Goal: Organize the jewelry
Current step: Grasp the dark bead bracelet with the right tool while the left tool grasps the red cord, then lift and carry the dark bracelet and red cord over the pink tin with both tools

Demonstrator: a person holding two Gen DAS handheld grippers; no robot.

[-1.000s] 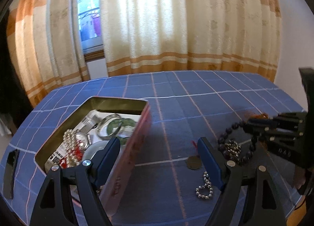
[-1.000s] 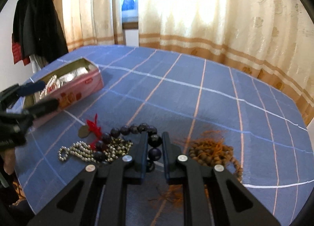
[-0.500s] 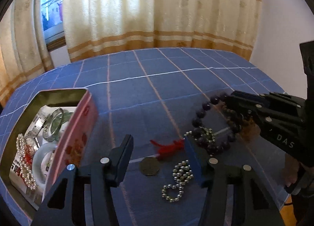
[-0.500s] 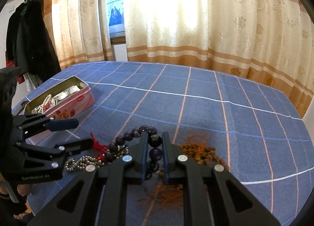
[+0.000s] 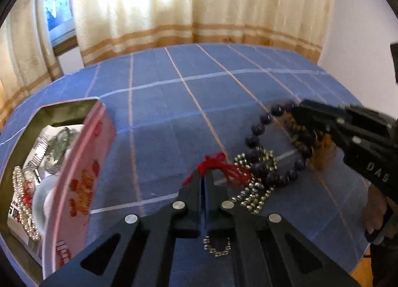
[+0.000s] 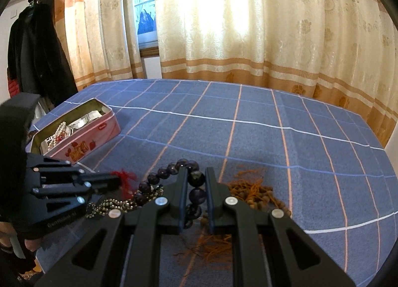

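Left gripper [image 5: 205,175] fingers pinch the red tassel [image 5: 219,165]; right gripper [image 6: 196,182] fingers clamp the purple bead bracelet [image 6: 174,170]. Silver chain [image 5: 251,195] and brown beads [image 6: 251,192] lie loose on the worktop [image 6: 248,132]. Farther off, tin [image 6: 82,147] partly filled. Roughly half done.

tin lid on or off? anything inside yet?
Off: the tin stands open-topped, no lid in view. Not empty: a pearl strand, a watch and a bangle lie inside.

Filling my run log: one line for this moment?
left gripper shut on red tassel | right gripper shut on purple bead bracelet | tin open
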